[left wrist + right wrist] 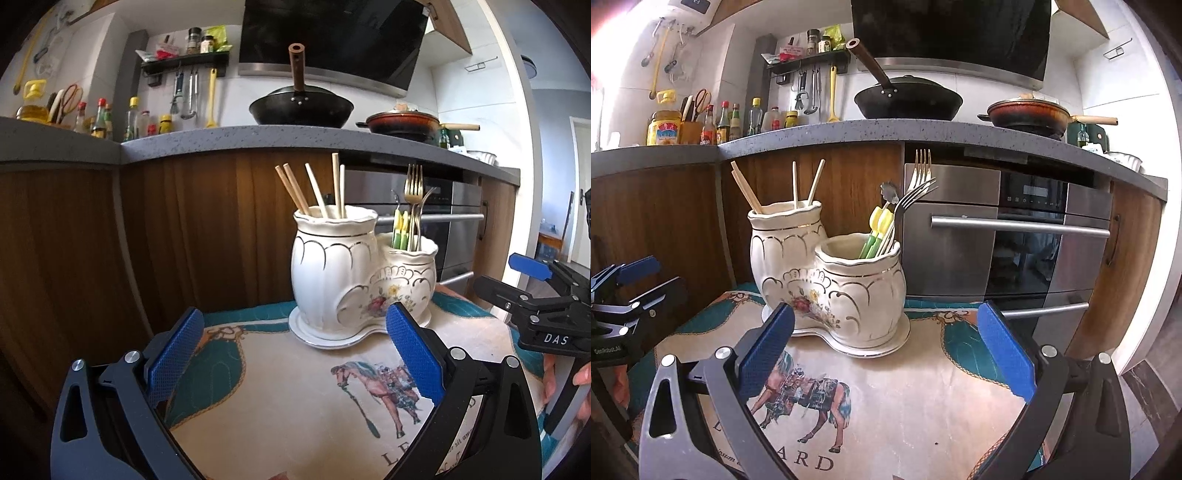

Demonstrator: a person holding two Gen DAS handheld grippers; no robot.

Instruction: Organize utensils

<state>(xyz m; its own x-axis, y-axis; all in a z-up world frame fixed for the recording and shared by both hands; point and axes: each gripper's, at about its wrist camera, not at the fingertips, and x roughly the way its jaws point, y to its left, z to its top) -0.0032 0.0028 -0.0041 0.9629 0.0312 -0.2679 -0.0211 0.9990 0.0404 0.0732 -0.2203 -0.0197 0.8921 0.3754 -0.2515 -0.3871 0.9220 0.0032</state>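
A white ceramic double holder (354, 273) (827, 280) with gold trim stands on a horse-print cloth (295, 398) (916, 387). Its taller pot holds several wooden chopsticks (314, 190) (768, 184). Its lower pot holds gold forks (413, 195) (916, 184) and yellow-green handled utensils (400, 230) (877, 230). My left gripper (295, 354) is open and empty, just in front of the holder. My right gripper (886, 350) is open and empty, also in front of it. Each gripper shows at the edge of the other's view (535, 291) (631, 291).
Behind the cloth stand wooden cabinets (74, 240) and a steel oven (1015, 236) under a grey countertop (295, 138). On it are a black wok (301, 107), a red pan (402, 123) and sauce bottles (713, 125).
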